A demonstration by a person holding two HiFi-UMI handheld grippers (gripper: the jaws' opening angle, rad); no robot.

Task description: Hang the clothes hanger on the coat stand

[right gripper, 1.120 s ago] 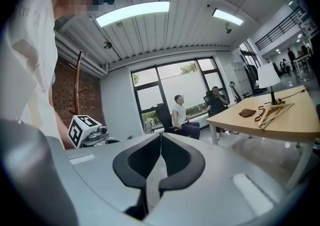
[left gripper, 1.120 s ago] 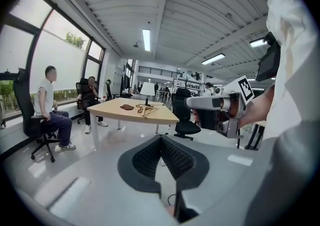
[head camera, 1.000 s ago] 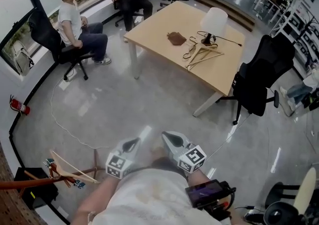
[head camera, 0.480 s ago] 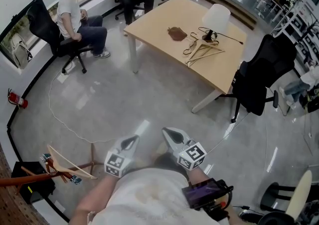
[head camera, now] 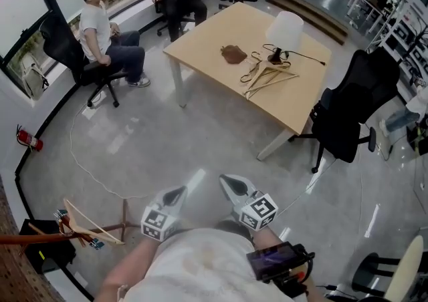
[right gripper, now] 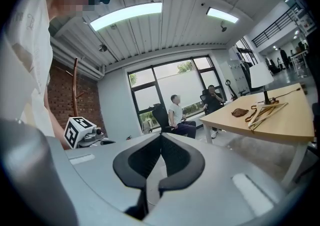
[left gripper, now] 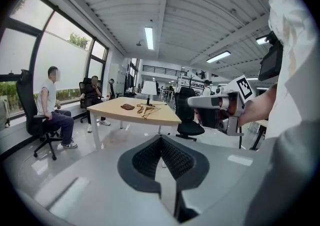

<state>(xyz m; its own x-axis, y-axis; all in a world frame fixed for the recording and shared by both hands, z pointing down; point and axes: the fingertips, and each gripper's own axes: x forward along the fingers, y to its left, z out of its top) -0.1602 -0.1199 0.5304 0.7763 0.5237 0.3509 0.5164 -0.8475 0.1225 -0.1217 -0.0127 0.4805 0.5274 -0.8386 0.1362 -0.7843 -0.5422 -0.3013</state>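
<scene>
Several wooden clothes hangers lie on the light wooden table across the room, also seen in the left gripper view and the right gripper view. The brown coat stand leans in at the lower left, with one wooden hanger on it. My left gripper and right gripper are held side by side close to the body, far from the table. Both are shut and hold nothing.
A white lamp and a brown pouch share the table. A black office chair stands at its right end. Two people sit on chairs by the window. A white cable lies on the grey floor between me and the table.
The head view has shifted a little, and both grippers have drifted slightly over the floor. They stay shut and side by side.
</scene>
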